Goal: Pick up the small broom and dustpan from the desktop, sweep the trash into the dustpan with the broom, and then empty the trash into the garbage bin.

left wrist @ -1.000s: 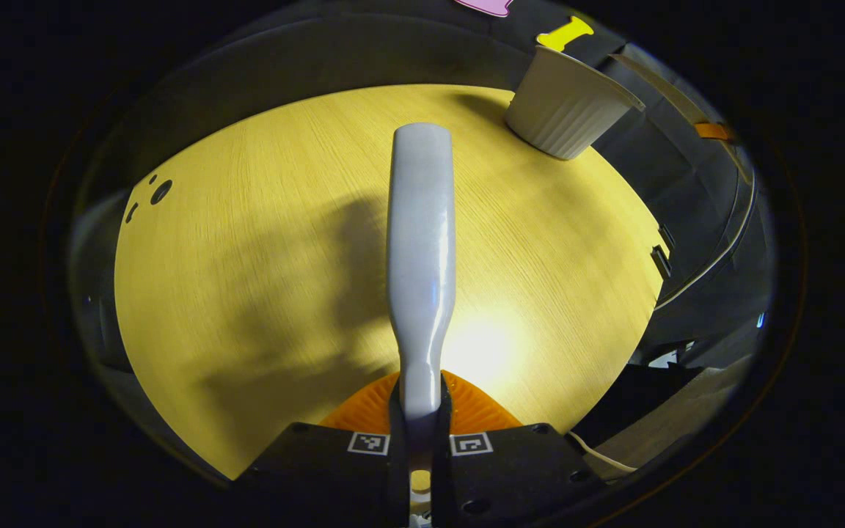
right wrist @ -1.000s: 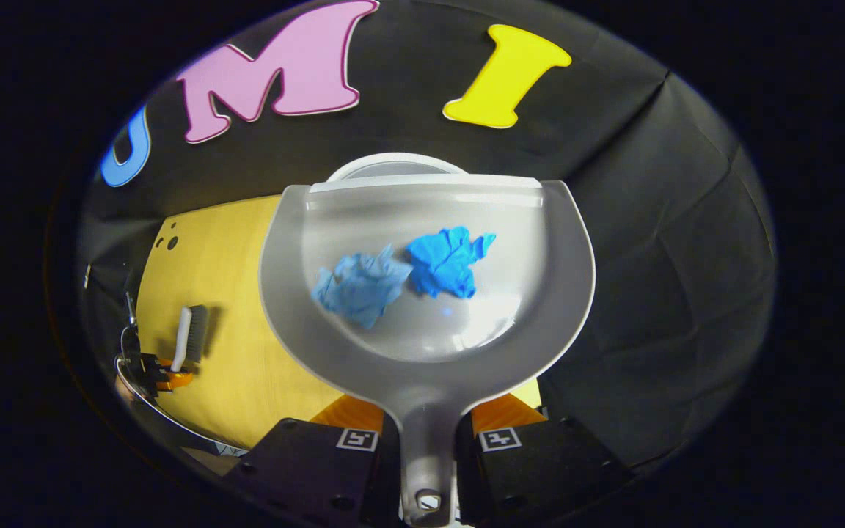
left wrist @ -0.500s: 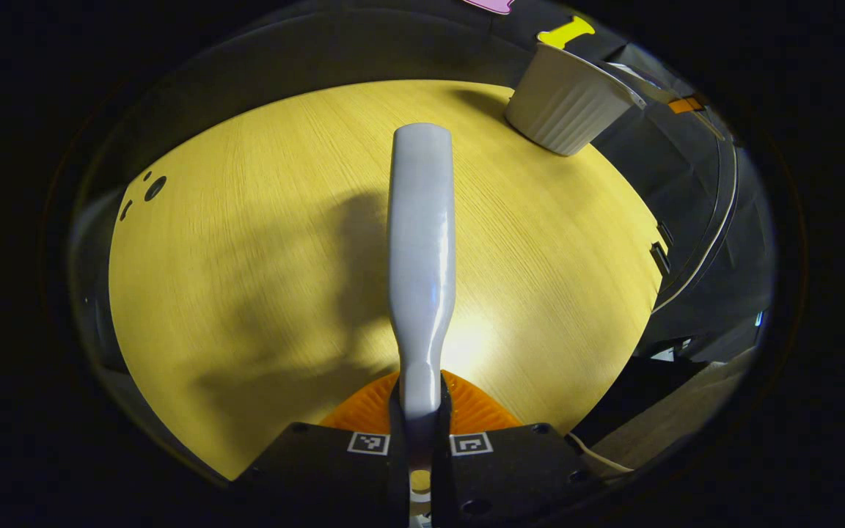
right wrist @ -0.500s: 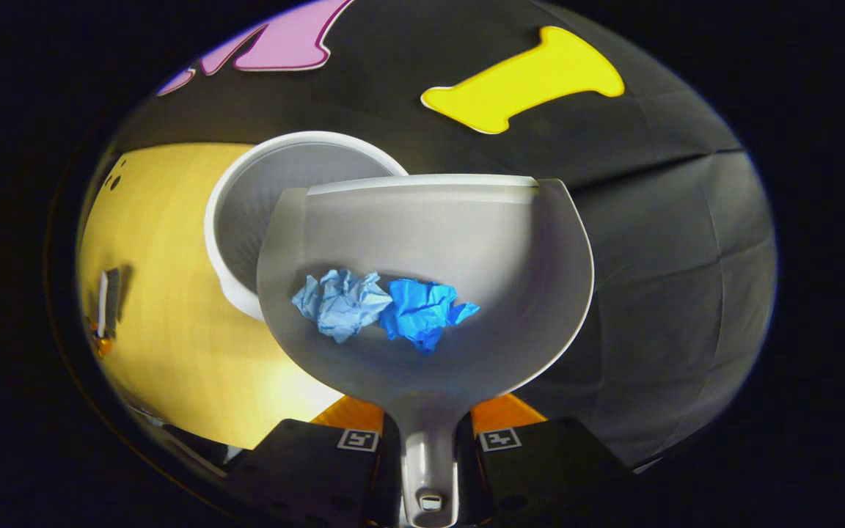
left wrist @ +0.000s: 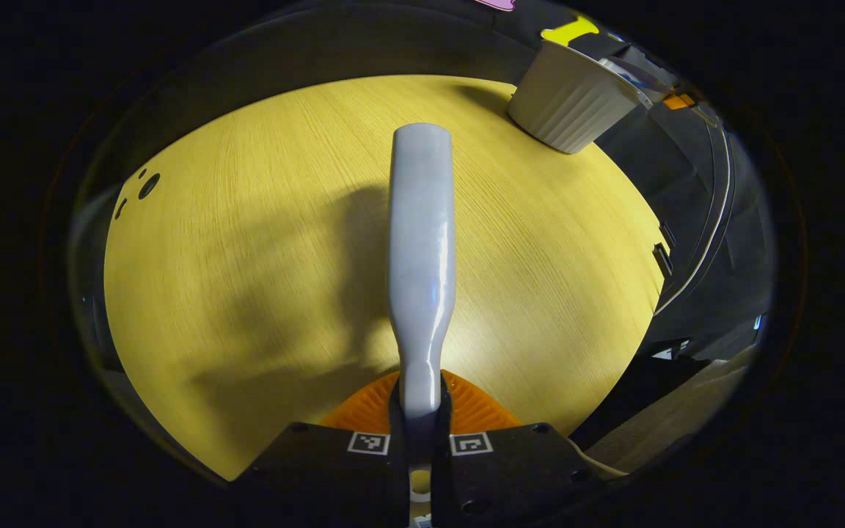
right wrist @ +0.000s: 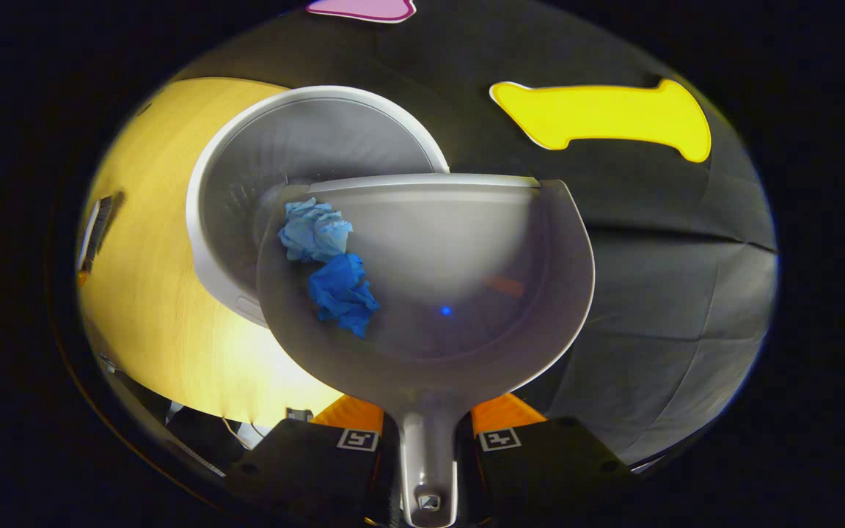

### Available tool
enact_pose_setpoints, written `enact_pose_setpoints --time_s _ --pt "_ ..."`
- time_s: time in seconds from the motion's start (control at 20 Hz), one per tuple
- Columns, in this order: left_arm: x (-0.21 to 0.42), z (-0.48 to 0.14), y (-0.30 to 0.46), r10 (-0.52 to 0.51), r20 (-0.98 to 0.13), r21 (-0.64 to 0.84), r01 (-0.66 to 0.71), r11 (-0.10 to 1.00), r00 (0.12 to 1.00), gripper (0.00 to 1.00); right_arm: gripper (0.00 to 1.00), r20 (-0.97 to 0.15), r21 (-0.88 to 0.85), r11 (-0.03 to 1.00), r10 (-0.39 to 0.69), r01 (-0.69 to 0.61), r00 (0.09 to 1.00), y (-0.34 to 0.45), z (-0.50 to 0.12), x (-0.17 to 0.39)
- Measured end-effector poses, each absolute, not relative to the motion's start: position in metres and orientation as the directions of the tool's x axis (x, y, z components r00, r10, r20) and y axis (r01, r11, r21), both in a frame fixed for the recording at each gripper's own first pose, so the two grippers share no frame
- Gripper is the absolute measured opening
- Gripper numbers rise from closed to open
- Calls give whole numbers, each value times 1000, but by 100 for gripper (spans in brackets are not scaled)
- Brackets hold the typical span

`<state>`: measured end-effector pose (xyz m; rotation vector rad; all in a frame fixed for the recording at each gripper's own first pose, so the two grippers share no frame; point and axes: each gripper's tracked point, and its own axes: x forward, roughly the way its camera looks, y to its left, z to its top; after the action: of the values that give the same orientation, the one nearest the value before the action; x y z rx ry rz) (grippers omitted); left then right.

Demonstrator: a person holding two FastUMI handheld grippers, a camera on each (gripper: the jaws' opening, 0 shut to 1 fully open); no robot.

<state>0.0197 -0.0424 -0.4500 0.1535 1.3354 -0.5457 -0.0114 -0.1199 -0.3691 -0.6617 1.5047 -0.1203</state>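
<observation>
Tilting further over bin [right wrist: 298, 147], dustpan [right wrist: 466, 249] in pinching right tongs [right wrist: 428, 440], paper wads [right wrist: 327, 264] slid leftward.

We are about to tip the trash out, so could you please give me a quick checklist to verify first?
1. Right gripper shut on dustpan handle: ok.
2. Both blue paper wads inside the pan: ok.
3. Pan lip over garbage bin opening: only its left part; not ok.
4. Bin upright on desktop: ok.
5. Left gripper shut on broom, away from the bin: ok.
</observation>
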Motion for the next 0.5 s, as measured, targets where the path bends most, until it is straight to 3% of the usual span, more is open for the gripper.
enact_pose_setpoints --time_s 0.5 --pt "20 -446 -38 -283 -952 -199 467 861 116 16 35 -835 -518 690 -536 -505 124 -118 -368 6"
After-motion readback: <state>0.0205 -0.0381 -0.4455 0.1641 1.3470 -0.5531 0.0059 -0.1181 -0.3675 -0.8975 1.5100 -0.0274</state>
